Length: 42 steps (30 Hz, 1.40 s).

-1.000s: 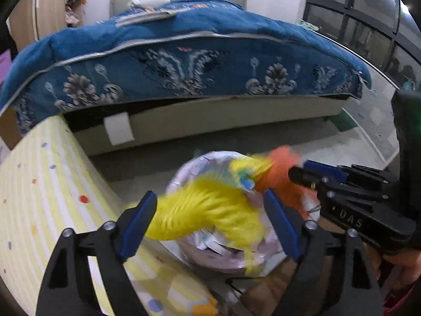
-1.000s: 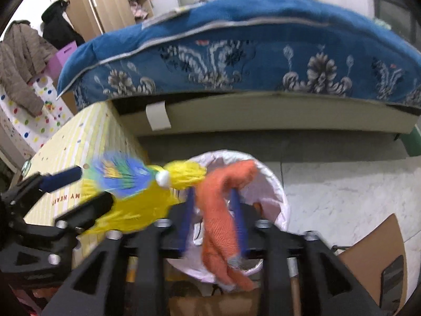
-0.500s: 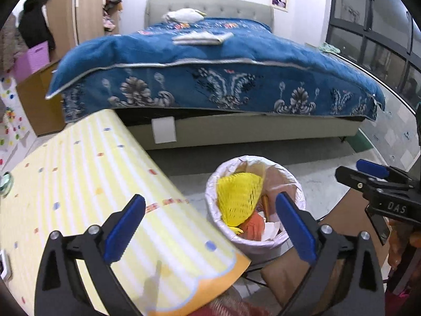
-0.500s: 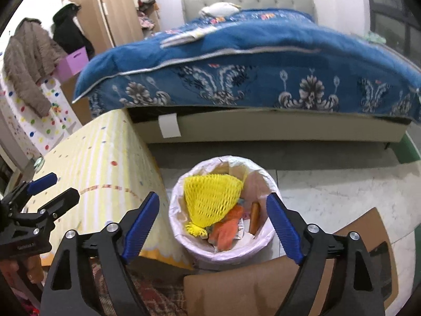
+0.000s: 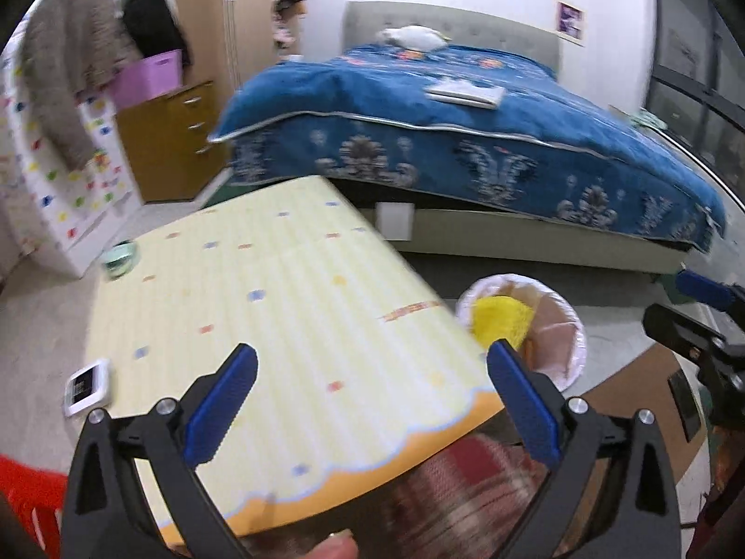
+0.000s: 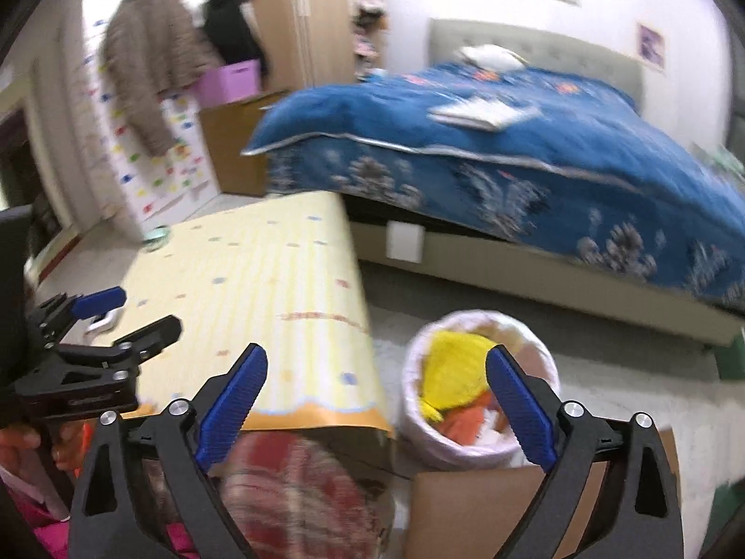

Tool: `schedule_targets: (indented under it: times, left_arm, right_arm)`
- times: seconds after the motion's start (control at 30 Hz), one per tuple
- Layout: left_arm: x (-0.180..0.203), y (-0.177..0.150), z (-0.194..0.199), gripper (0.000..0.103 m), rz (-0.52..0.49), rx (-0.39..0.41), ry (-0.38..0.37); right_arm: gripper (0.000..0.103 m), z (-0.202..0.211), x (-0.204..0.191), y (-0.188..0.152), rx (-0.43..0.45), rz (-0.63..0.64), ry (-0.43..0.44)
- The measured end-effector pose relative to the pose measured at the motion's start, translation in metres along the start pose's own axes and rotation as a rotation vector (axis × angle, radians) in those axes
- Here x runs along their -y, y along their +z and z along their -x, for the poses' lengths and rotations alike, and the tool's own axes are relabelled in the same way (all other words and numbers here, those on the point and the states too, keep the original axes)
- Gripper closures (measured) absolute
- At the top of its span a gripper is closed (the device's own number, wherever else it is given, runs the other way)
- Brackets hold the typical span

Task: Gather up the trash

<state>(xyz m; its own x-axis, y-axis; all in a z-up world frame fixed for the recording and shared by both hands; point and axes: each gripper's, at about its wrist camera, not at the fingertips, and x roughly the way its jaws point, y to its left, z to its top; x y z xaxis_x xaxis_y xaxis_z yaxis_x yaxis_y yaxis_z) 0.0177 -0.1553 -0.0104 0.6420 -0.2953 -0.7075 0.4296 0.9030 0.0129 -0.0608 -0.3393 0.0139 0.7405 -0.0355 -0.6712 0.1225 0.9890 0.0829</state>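
Note:
A white-lined trash bin (image 5: 565, 321) stands on the floor beside the yellow table (image 5: 279, 326); it also shows in the right wrist view (image 6: 419, 419). Inside lie a yellow mesh piece (image 5: 500, 319) (image 6: 454, 370) and an orange piece (image 6: 465, 417). My left gripper (image 5: 368, 389) is open and empty above the table's near edge. My right gripper (image 6: 375, 393) is open and empty, above and in front of the bin. Each gripper shows at the other view's edge: the right one (image 5: 698, 307), the left one (image 6: 118, 312).
A bed with a blue cover (image 5: 465, 139) lies behind the bin. On the table sit a small white device (image 5: 88, 386) and a green dish (image 5: 118, 256). Brown cardboard (image 6: 479, 512) lies on the floor by the bin. A wooden drawer unit (image 5: 172, 139) stands at the back left.
A second ago each gripper held trash over the bin: left yellow mesh, right orange piece. Both let go; the trash now lies in the bin. Both grippers have since risen and swung left.

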Motion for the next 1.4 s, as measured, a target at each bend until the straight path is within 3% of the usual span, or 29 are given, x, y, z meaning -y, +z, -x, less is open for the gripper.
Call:
schedule_targets:
  times: [0.33,0.5,1.4]
  left_arm:
    - [-0.073,-0.029,0.068,0.007,0.12,-0.028,0.221]
    - [-0.094,-0.042,0.088,0.007,0.162,-0.032,0.274]
    - [-0.106,-0.05,0.091,0.007,0.203,-0.042,0.29]
  right_arm:
    - [0.008,0.048,-0.076,0.023,0.096,0.145,0.077]
    - [0.008,0.046,-0.089,0.022,0.084,0.179,0.083]
    - [0.008,0.035,-0.093,0.014,0.059,0.175,0.075]
